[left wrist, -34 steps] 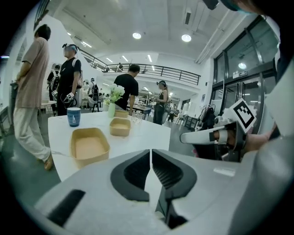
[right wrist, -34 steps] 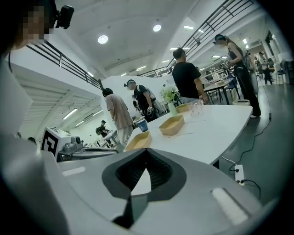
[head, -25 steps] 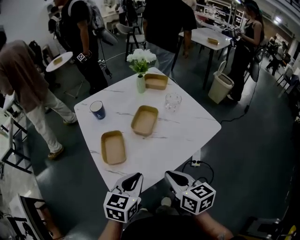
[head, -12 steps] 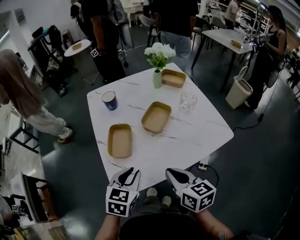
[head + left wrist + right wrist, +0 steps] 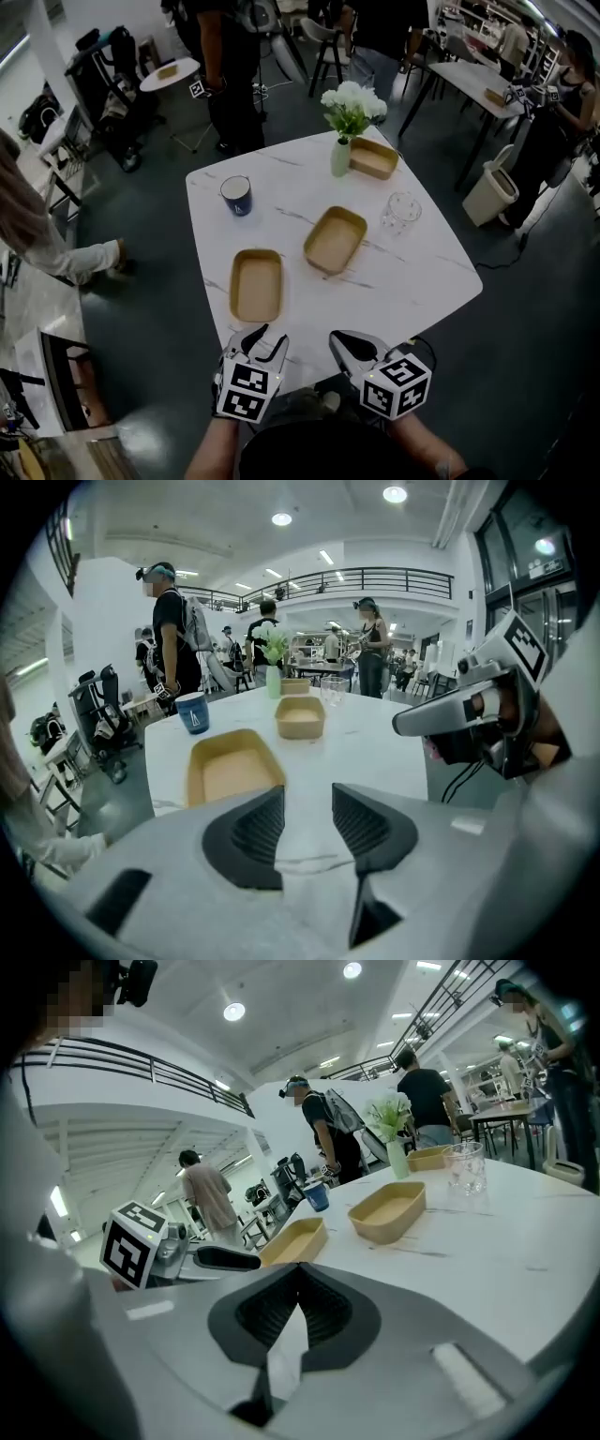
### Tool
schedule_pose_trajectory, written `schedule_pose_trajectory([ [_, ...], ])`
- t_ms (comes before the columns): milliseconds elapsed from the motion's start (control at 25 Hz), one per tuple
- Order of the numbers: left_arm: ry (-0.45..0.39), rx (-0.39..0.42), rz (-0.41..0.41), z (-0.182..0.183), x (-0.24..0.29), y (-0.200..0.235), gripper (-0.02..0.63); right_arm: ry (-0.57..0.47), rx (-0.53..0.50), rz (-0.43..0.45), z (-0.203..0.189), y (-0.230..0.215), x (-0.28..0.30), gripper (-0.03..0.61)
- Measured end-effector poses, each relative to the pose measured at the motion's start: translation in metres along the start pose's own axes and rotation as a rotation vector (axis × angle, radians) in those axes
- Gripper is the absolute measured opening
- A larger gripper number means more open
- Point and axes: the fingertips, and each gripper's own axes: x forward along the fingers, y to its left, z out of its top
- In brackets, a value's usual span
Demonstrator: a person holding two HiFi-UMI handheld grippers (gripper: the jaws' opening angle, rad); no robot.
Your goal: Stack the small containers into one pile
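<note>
Three tan containers lie apart on the white marble table (image 5: 422,281): a near-left one (image 5: 256,284), a middle one (image 5: 335,239) and a far one (image 5: 374,157) beside the vase. My left gripper (image 5: 256,343) hovers at the near table edge, just short of the near-left container (image 5: 232,767). Its jaws have just been opening and stand open with nothing between them (image 5: 307,822). To its right, my right gripper (image 5: 339,339) also sits at the table edge, its jaws shut and empty (image 5: 298,1283). The middle container (image 5: 388,1210) lies ahead of it.
A blue cup (image 5: 236,195), a vase of white flowers (image 5: 341,155) and a clear glass (image 5: 400,212) stand on the far half of the table. People stand beyond the table. A bin (image 5: 490,192) and other tables lie to the right.
Both grippers have moved forward to the near table edge. The left jaws have gone from nearly shut to open. The right jaws stay shut.
</note>
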Motion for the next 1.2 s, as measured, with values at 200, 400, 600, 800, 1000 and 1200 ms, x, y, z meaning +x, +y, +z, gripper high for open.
schedule_pose_trajectory([
  [200, 0.027, 0.034, -0.026, -0.003, 0.013, 0.013, 0.166, 0.0, -0.005, 0.0, 0.01, 0.001, 0.022, -0.003],
  [400, 0.072, 0.112, -0.042, -0.004, 0.025, 0.018, 0.167, 0.01, 0.018, -0.006, 0.009, -0.001, 0.033, -0.003],
  [600, 0.126, 0.197, -0.044, -0.001, 0.039, 0.02, 0.169, 0.022, 0.03, 0.002, 0.014, -0.009, 0.044, -0.003],
  [800, 0.17, 0.207, -0.051, 0.005, 0.05, 0.019, 0.164, 0.044, 0.013, 0.043, 0.024, -0.013, 0.054, -0.003],
  [1000, 0.219, 0.138, -0.007, 0.005, 0.066, 0.02, 0.164, 0.064, 0.0, 0.094, 0.036, -0.028, 0.055, -0.003],
  [1200, 0.247, 0.093, 0.087, 0.006, 0.077, 0.025, 0.133, 0.106, -0.006, 0.151, 0.042, -0.041, 0.059, -0.003],
])
